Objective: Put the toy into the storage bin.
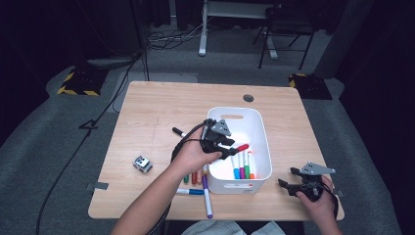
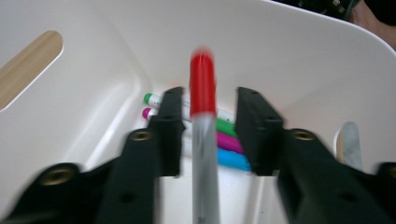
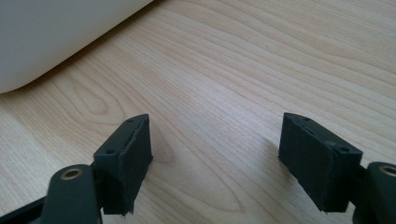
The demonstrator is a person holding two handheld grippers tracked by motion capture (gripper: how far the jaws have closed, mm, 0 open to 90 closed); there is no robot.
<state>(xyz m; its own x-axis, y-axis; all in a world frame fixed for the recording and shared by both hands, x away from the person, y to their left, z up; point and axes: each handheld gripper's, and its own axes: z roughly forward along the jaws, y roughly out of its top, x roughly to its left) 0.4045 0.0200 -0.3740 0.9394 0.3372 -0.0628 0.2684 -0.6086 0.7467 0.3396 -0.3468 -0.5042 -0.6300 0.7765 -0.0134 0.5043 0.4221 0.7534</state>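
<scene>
No brand or writing can be read on the red-capped grey marker (image 2: 203,140), on the white plastic bin (image 1: 259,132) or on the markers lying in it; there is print on the grey barrel, but it is too blurred to read. Your left gripper (image 2: 203,133) reaches over the left wall of the bin and points into it, with your left hand (image 1: 195,154) wrapped around its body. Its jaws are spread, and the marker lies between them with a gap on each side, its red cap pointing into the bin. Your right gripper (image 3: 215,158) rests low over the light wooden table (image 3: 261,60) to the right of the bin, with jaws wide apart and nothing between them.
</scene>
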